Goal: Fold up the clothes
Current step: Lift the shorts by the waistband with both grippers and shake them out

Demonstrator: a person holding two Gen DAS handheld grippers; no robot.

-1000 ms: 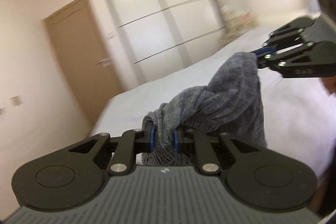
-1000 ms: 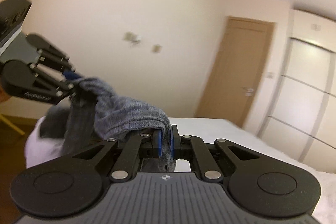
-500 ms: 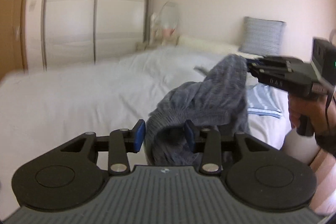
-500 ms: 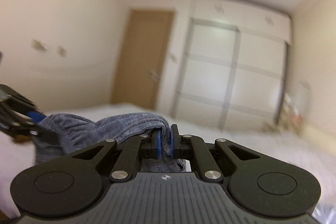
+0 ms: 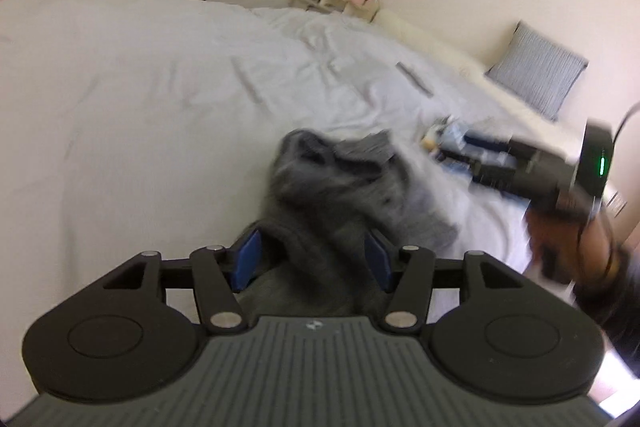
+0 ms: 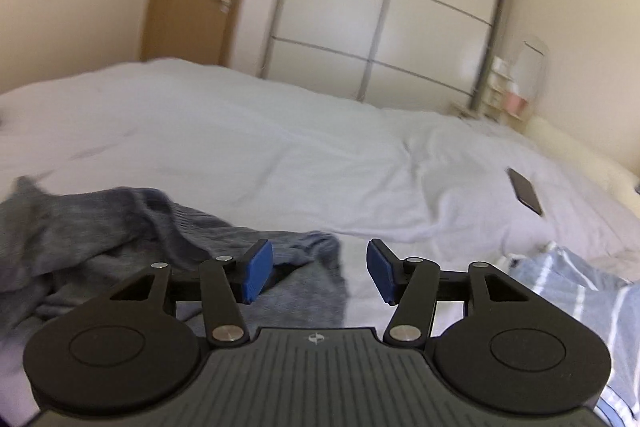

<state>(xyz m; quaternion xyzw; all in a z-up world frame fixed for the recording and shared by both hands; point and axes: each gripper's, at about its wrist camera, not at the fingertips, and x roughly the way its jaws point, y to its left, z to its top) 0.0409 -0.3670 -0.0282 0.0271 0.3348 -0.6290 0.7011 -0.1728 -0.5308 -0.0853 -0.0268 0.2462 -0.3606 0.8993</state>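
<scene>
A: What changed?
B: Both tools let go. A second ago each pinched the grey garment [image 6: 120,239] aloft; now it lies crumpled on the bed [image 6: 280,147].
A: So it's unfolded?
B: Bunched, not flat. The left tool [image 5: 312,259] gapes with cloth loose between its pads; the right tool [image 6: 320,271], spread and empty, hovers at the heap's 3 o'clock edge.

Grippers in my hands: two, left gripper [image 5: 313,259] and right gripper [image 6: 320,269]
Grey knit garments: one, grey garment [image 5: 340,183], centre of the frame
Striped blue garments: one, striped garment [image 6: 580,291], lower right
Phones: one, phone [image 6: 525,191], right
Pillows: one, pillow [image 5: 536,75], upper right
</scene>
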